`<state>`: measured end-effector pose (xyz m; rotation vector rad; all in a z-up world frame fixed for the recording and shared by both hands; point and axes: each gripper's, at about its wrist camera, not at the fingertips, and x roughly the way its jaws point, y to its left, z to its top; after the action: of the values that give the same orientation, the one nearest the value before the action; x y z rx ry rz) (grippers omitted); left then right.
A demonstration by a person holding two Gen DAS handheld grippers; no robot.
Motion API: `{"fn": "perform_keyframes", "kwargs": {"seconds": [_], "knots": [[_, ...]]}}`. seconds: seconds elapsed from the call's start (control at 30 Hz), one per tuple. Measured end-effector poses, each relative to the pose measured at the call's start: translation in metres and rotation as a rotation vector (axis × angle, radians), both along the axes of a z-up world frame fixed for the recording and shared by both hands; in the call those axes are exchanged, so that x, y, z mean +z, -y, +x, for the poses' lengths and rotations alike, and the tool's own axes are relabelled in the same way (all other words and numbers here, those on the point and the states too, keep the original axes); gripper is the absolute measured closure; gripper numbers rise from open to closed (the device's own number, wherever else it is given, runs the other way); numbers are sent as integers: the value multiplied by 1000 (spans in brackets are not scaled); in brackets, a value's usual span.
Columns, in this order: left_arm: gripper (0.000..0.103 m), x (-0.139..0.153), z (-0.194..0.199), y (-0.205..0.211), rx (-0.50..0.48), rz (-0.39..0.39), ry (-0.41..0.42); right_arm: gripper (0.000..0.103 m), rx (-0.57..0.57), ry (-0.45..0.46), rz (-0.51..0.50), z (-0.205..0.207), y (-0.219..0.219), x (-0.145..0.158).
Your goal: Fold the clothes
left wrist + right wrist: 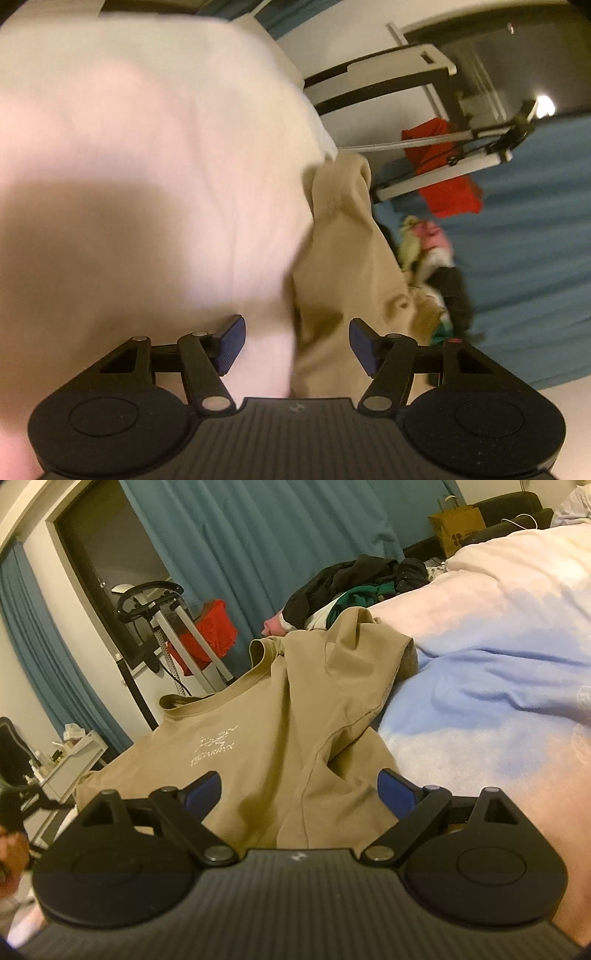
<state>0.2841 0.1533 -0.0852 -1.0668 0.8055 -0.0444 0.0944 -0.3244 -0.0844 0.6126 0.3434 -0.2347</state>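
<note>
Warm, dim indoor light tints both views yellowish. A lamp [546, 105] glares at two o'clock in the left view, where motion blur smears everything and a soft shadow falls on the bedding [110, 229]. Fisheye bending curves the edges.

Pale pinkish-white duvet [498, 635] takes up most of the bed, kind of rumpled, with a bluish cast in the folds. Teal curtains [266, 535] hang along the far wall. There's an exercise bike [155, 602] by the dark doorway [92, 554], with a red cloth [216, 631] draped over its frame; the left wrist view shows that same red cloth [447, 166] tilted sideways against the blue. A brown paper bag [458, 526] with a dark printed logo stands in the far corner next to a black sofa [517, 506]. Low white shelf [70, 760] with small bottles and boxes sits at the left edge, beside a black chair [11, 753].
</note>
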Motion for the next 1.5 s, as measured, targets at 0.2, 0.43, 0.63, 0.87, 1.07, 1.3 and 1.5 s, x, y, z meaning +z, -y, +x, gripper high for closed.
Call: {"fn": "perform_keyframes", "kwargs": {"seconds": [0.2, 0.43, 0.63, 0.87, 1.07, 1.3, 1.5], "knots": [[32, -17, 19, 25, 35, -121, 72, 10, 0, -4, 14, -4, -1, 1], [97, -9, 32, 33, 42, 9, 43, 9, 3, -11, 10, -3, -1, -1], [98, 21, 38, 2, 107, 228, 57, 9, 4, -15, 6, -1, -2, -3], [42, 53, 24, -4, -91, 512, 67, 10, 3, -16, -6, -2, -4, -1], [23, 84, -40, 24, -223, 730, 118, 10, 8, 2, -12, -6, -3, 6], [17, 107, -165, 61, -346, 780, 254, 10, 39, 60, -49, -23, -8, 33], [23, 78, -191, 58, -456, 659, 30, 10, 54, 91, -90, -57, -14, 60]]}}
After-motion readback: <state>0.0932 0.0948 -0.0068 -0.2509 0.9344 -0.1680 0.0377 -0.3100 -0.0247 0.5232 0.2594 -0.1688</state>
